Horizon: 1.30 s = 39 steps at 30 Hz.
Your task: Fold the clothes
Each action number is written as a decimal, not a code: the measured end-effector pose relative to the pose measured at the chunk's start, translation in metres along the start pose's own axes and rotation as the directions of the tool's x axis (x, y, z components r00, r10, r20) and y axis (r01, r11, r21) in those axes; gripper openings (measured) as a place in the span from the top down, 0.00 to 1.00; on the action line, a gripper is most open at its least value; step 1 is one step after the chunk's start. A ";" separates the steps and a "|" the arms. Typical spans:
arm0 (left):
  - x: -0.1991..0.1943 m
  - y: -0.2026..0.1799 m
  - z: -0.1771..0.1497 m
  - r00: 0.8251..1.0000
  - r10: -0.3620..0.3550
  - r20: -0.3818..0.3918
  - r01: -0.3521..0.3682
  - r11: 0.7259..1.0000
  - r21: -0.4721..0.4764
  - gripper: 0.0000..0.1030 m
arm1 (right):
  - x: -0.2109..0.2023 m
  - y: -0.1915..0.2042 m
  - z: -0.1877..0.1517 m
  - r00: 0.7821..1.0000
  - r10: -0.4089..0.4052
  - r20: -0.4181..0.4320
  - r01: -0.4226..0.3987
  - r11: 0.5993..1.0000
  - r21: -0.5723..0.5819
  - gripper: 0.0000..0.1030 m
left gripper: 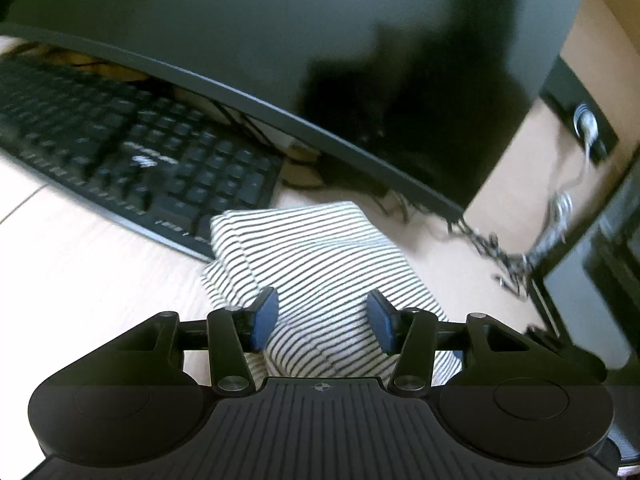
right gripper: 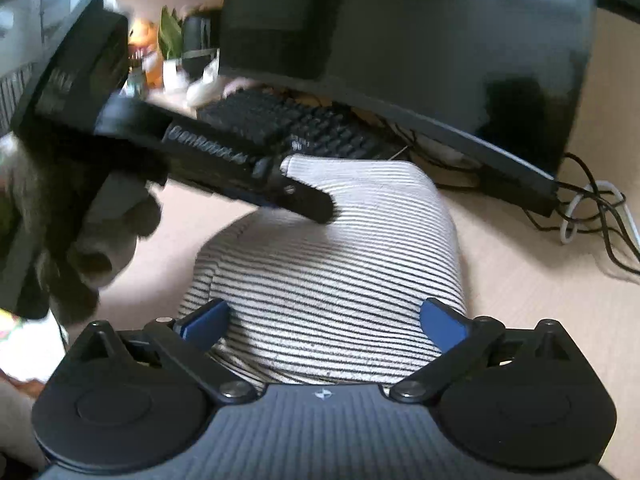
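Note:
A black-and-white striped garment [left gripper: 320, 264] lies folded into a compact bundle on the light wooden desk [left gripper: 80, 264]. My left gripper [left gripper: 322, 316] is open, its blue pads [left gripper: 266, 316] spread just above the near part of the bundle, holding nothing. In the right wrist view the same garment [right gripper: 332, 264] fills the middle. My right gripper [right gripper: 324, 320] is open wide over its near edge, empty. The left gripper also shows in the right wrist view [right gripper: 312, 202], held by a gloved hand, its tip over the bundle's far left corner.
A black keyboard [left gripper: 132, 160] lies just behind the garment on the left. A large dark monitor [left gripper: 320, 60] overhangs the desk behind it. Tangled cables [right gripper: 592, 216] lie at the right. Small figurines and a plant [right gripper: 160, 52] stand at the far left back.

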<state>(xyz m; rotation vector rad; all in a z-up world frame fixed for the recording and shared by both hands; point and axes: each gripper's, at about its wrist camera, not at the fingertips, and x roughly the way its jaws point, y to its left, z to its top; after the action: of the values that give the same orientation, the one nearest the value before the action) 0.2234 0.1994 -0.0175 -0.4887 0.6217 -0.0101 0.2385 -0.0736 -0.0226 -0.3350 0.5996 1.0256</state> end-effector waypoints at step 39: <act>-0.141 -0.227 -0.180 0.755 0.598 0.269 -0.597 0.797 -0.096 0.00 | -0.170 -0.033 -0.079 0.956 -0.017 0.294 -0.011 0.996 0.094 0.00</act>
<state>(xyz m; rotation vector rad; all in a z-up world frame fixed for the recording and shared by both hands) 0.0380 -0.0590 0.0351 -0.2658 0.4672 0.6697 0.1788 -0.2501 0.0181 -0.0954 0.3759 1.0169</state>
